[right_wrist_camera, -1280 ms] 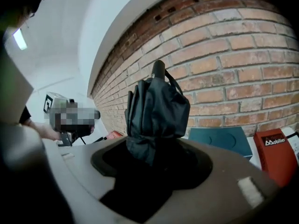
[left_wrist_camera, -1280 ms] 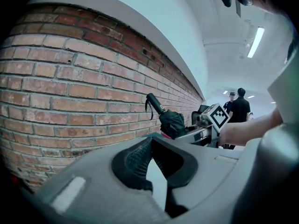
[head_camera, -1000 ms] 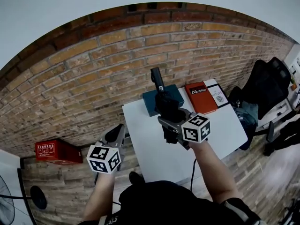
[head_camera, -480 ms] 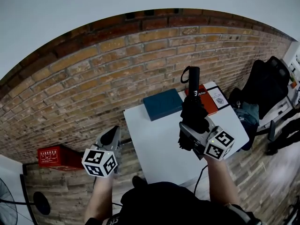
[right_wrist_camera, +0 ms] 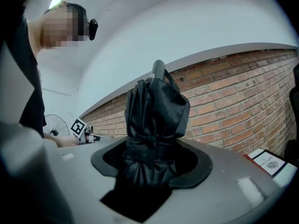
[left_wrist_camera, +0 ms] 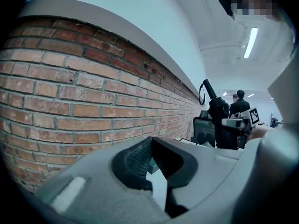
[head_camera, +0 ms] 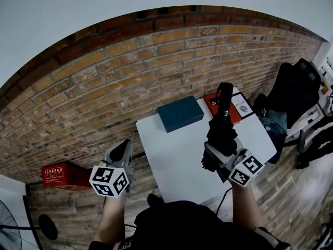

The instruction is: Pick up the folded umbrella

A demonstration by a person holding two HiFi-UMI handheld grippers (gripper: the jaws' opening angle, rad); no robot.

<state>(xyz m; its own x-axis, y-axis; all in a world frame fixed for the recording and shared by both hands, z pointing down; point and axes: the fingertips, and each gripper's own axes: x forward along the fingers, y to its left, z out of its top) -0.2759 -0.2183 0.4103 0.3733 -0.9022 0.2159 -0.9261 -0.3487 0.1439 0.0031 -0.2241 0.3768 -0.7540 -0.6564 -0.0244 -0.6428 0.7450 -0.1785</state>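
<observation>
Brick wall (head_camera: 130, 77) at the back, white surface (head_camera: 177, 160) below me.

1. Folded umbrella (head_camera: 222, 126), black, strapped shut. It is in my right gripper (head_camera: 219, 154), standing roughly upright with the handle end on top, over the right part of the surface. The right gripper view shows my jaws closed on the bunched fabric of its lower half, with cloth hanging out below them and the handle rising above.
2. Left gripper (head_camera: 120, 152), held off the left edge of the surface, well apart from the umbrella. Its jaws are together at the tips, with nothing between them.
3. Teal book (head_camera: 180, 113), flat at the far edge of the surface.
4. Red book (head_camera: 234, 116), at the far right corner, partly hidden behind the umbrella.
5. White booklet (head_camera: 243, 105), just beside the red book.
6. Black chair (head_camera: 294, 95), right of the surface.
7. Red box (head_camera: 60, 173), on the floor against the wall, left.
8. Fan (head_camera: 8, 220), at the lower left edge of the head view.
</observation>
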